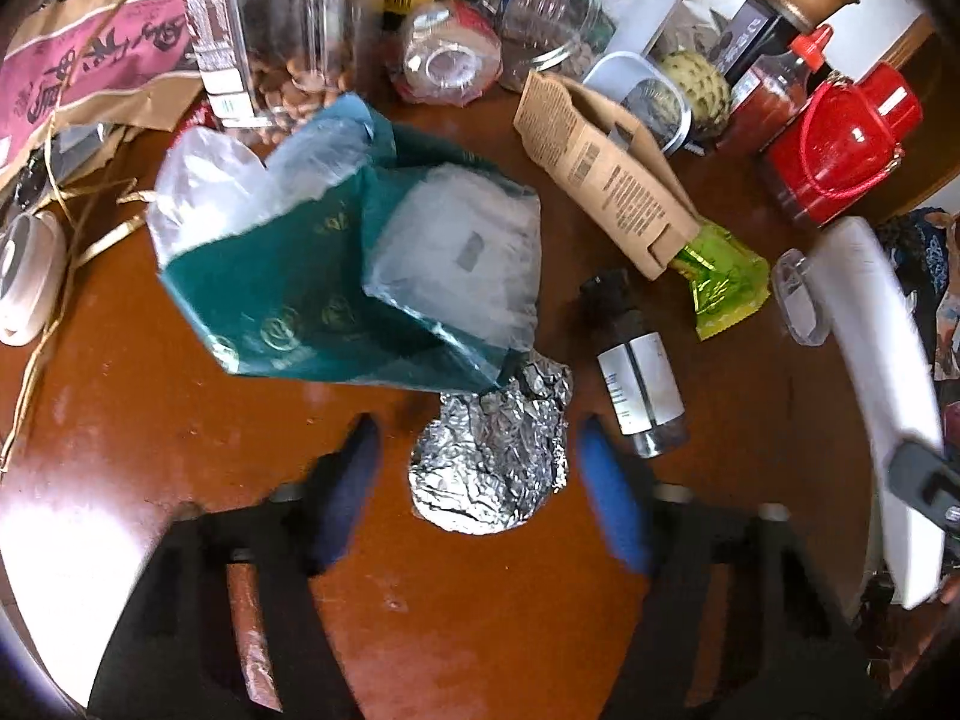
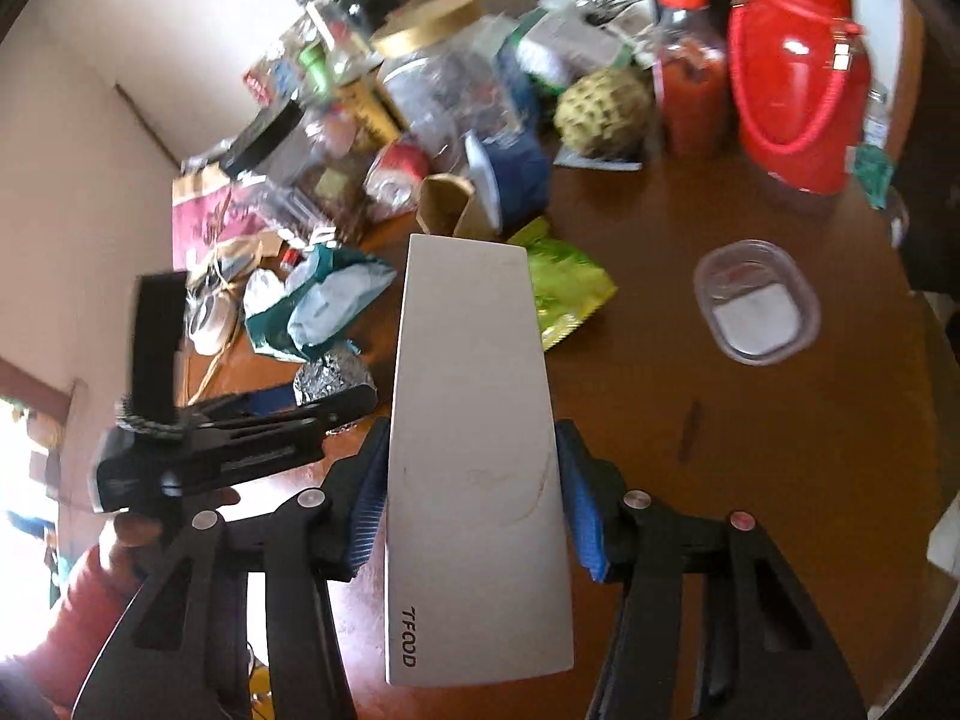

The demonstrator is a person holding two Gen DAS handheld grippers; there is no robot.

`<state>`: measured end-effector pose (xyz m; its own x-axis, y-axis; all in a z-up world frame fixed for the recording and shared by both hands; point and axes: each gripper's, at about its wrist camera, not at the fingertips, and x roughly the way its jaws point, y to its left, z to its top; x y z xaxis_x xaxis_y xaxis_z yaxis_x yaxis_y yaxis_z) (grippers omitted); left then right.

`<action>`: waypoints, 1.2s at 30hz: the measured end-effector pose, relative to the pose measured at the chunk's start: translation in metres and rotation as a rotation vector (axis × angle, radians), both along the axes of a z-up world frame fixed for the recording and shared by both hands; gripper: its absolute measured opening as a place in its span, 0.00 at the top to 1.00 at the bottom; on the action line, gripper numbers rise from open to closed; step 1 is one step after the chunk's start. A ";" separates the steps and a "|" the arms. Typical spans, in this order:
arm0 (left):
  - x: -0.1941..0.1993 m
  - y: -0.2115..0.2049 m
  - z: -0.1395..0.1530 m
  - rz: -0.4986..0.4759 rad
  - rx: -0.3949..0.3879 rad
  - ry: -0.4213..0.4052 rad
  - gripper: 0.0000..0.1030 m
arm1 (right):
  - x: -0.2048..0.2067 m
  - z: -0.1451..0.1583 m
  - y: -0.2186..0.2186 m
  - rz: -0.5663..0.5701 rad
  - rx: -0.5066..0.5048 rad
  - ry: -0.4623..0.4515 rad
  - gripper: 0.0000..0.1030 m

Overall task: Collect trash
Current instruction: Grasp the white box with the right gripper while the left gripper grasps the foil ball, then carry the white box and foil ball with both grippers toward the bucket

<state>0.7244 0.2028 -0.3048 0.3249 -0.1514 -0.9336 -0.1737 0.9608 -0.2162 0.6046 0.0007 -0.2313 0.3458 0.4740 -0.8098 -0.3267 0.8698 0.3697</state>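
Right gripper (image 2: 471, 480) clamps white box (image 2: 474, 420); cluttered brown table (image 2: 750, 450), white wall (image 2: 150, 30).

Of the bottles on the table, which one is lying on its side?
The small dark bottle with the white label, lying beside the foil ball. The red-capped sauce bottle stands upright.

We see bare table (image 1: 150, 420) left of the foil ball (image 1: 489, 462); the green bag (image 1: 336, 276) overhangs its far side, and a bottle (image 1: 639, 372) lies just right.
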 end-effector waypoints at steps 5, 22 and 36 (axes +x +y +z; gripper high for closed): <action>-0.011 -0.007 0.008 0.005 -0.019 -0.029 0.59 | -0.011 0.007 -0.021 -0.030 -0.031 -0.025 0.53; -0.116 -0.085 0.145 0.082 0.051 -0.334 0.59 | -0.078 0.088 -0.106 -0.049 -0.013 -0.273 0.53; -0.237 -0.157 0.245 0.108 0.114 -0.566 0.59 | -0.165 0.161 -0.137 -0.008 0.025 -0.510 0.53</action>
<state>0.4873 0.0460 -0.0596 0.7854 0.0015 -0.6190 -0.1593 0.9668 -0.1999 0.4394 -0.1364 -0.0699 0.6976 0.4870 -0.5255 -0.4645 0.8658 0.1859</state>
